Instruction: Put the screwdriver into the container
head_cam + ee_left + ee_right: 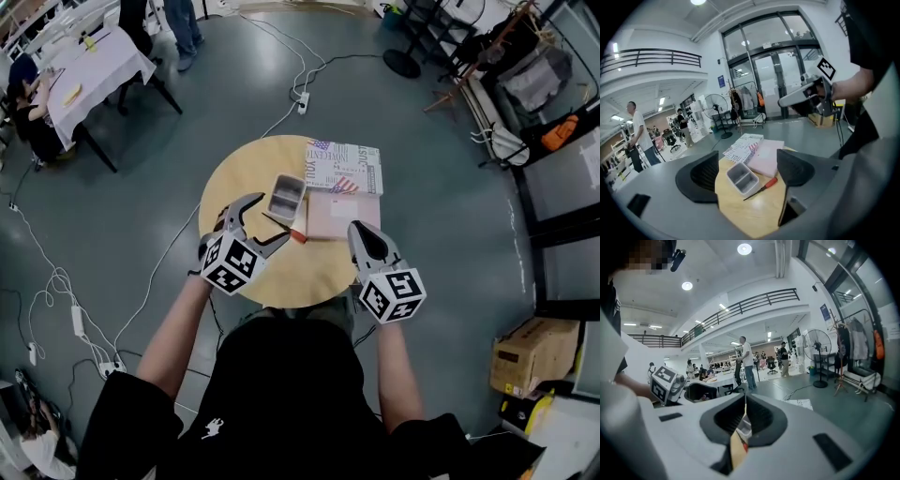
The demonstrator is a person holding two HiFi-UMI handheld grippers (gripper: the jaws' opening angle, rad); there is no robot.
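With our left tool (749, 171) spread wide, we line up on the screwdriver (761, 188) beside the container (740, 176); our right tool (744, 417) is closed and empty.

Round table (234, 192): container (286, 195), screwdriver (283, 228), books (343, 167)

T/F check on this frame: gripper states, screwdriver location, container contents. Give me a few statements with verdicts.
1. The screwdriver lies on the table beside the container. True.
2. The left gripper is shut on the screwdriver. False: its jaws stand apart with nothing gripped between them.
3. Both compartments of the container are empty. True.
4. The right gripper is wide open. False: its jaws are together and hold nothing.
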